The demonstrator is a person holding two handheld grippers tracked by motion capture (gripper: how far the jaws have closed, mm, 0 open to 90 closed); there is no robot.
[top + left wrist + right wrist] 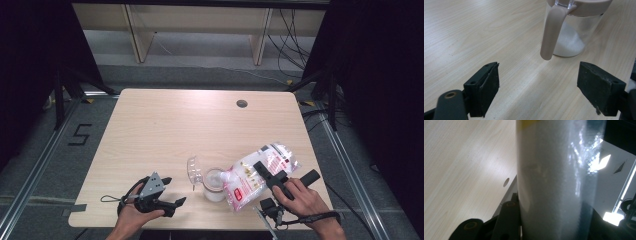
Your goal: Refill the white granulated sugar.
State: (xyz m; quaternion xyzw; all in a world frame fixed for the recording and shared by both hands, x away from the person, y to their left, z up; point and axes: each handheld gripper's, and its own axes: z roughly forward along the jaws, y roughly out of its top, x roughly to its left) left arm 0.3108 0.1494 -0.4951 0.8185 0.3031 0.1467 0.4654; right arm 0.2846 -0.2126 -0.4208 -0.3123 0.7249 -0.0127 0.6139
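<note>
A clear jar with white grains in its bottom stands near the table's front edge, its hinged lid flipped open to the left. A plastic bag of white grains with red print lies tilted, its lower end over the jar's mouth. My right gripper is shut on the bag, whose body fills the gap between the jaws in the right gripper view. My left gripper rests open on the table left of the jar. In the left gripper view the jar and its beige clasp stand just beyond the open jaws.
The light wooden table has a dark cable hole at its back right. Its front edge runs just below both hands. Dark curtains and tripod legs flank the table, and a shelf frame stands behind it.
</note>
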